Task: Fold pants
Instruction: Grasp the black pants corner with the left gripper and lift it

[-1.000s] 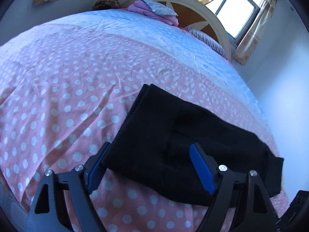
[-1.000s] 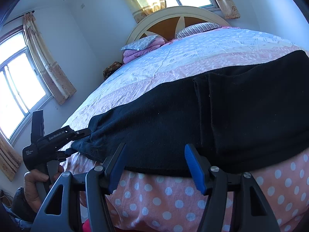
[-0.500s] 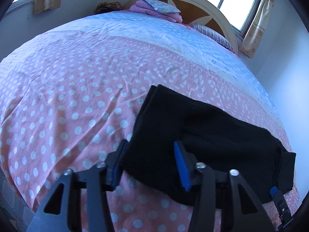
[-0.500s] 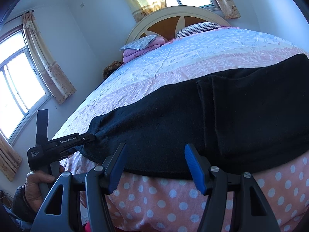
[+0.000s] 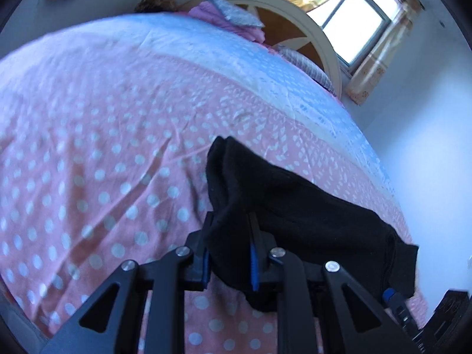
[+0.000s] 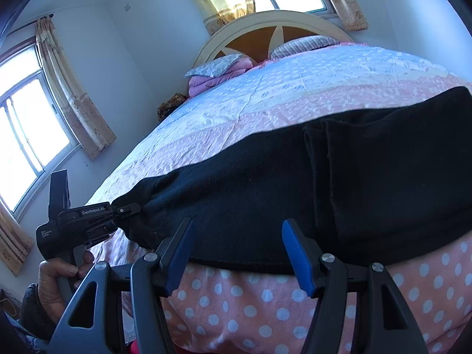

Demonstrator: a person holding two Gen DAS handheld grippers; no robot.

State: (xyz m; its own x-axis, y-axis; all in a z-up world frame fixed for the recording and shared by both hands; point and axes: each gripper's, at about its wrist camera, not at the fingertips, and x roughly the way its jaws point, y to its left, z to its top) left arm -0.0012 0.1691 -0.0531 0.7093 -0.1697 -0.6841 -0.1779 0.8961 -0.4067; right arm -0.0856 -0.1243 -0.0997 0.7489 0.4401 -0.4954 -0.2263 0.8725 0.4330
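We judge the fold partly done: the black pants (image 6: 295,177) lie on the polka-dot bedspread (image 5: 88,147), already doubled. Our left gripper (image 5: 230,247) has its jaws closed on one end; our right gripper (image 6: 236,250) waits wide open, holding nothing. Another fold remains.

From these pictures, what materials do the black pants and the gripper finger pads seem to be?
Pants: soft matte knit or fleece, probably; fuzzy surface, limp folds. Finger pads: blue ribbed rubber or plastic, apparently, on the right gripper; the left gripper has similar ones.
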